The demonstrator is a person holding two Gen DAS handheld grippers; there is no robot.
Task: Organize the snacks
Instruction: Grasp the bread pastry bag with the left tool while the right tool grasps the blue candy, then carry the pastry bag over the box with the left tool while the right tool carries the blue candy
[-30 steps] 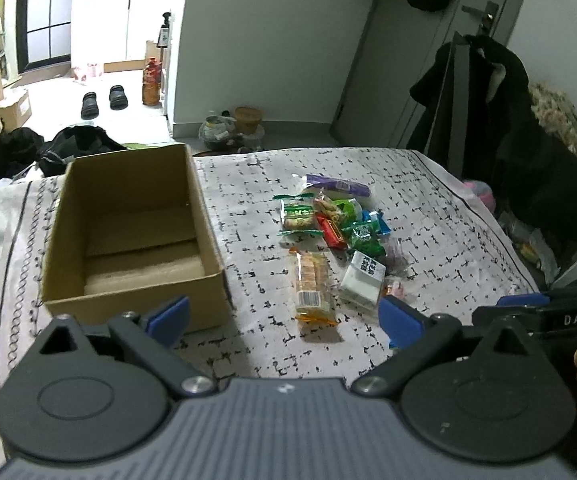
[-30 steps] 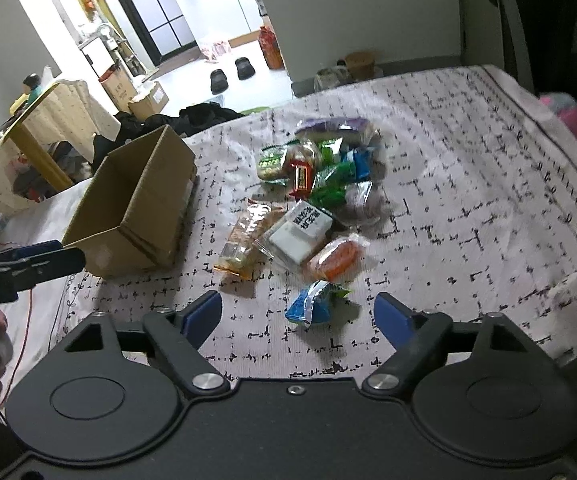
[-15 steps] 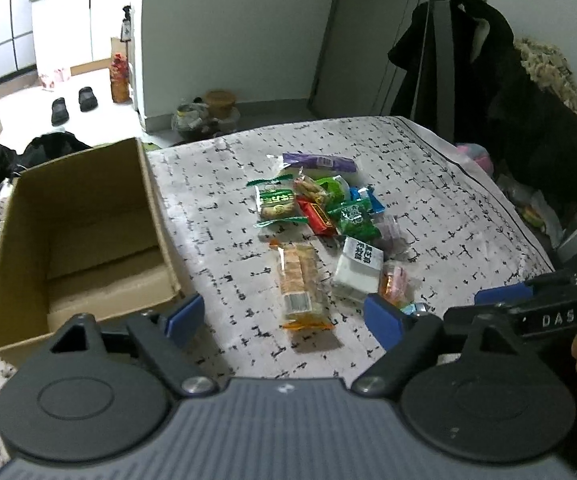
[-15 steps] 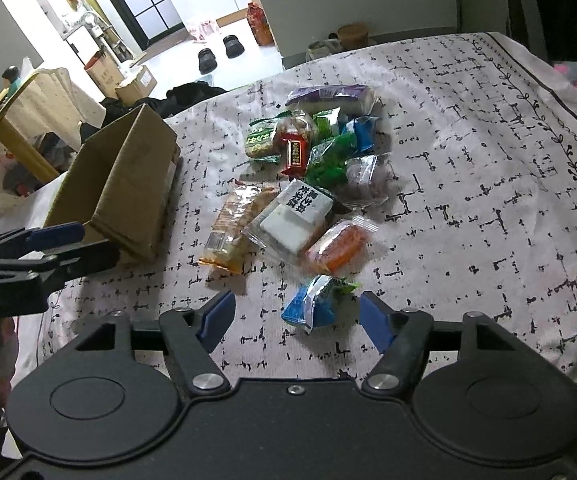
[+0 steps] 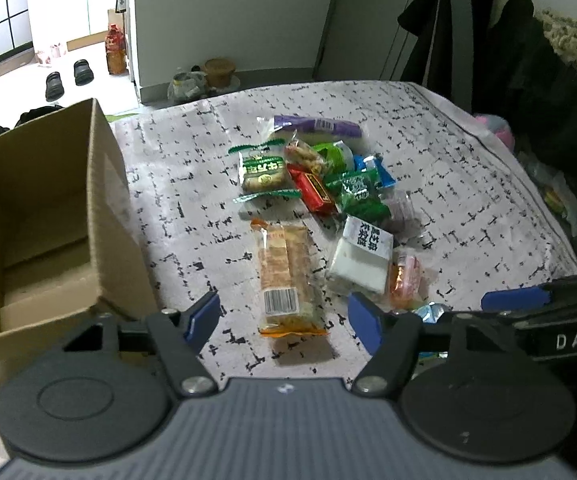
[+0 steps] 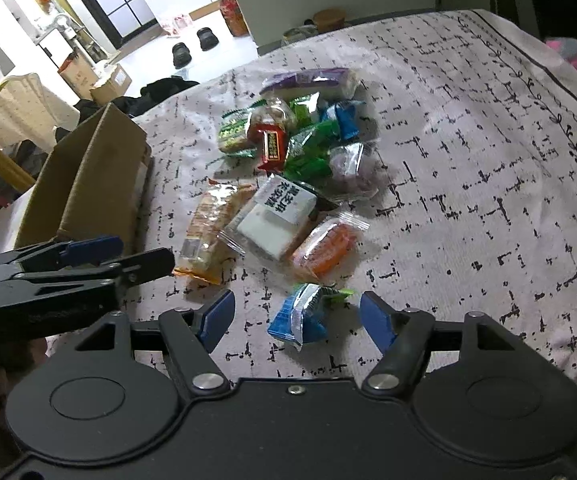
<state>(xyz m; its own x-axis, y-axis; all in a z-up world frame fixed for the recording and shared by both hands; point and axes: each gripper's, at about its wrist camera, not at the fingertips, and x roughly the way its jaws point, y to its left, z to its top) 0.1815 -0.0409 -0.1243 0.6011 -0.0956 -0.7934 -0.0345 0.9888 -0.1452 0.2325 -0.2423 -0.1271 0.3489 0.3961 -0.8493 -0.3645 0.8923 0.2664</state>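
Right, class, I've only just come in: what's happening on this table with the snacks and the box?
A person holds a gripper in each hand over a pile of wrapped snacks on a patterned cloth. The left gripper is open around the near end of a long orange cracker pack. The right gripper is open around a small blue packet. Neither is gripped yet. The cardboard box on the left has no snacks showing in it.

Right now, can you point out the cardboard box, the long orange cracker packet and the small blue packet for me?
cardboard box [image 5: 106,216], left wrist view, on its right outer wall.
long orange cracker packet [image 5: 284,268], left wrist view, on its middle.
small blue packet [image 6: 302,314], right wrist view, on its wrapper's middle.
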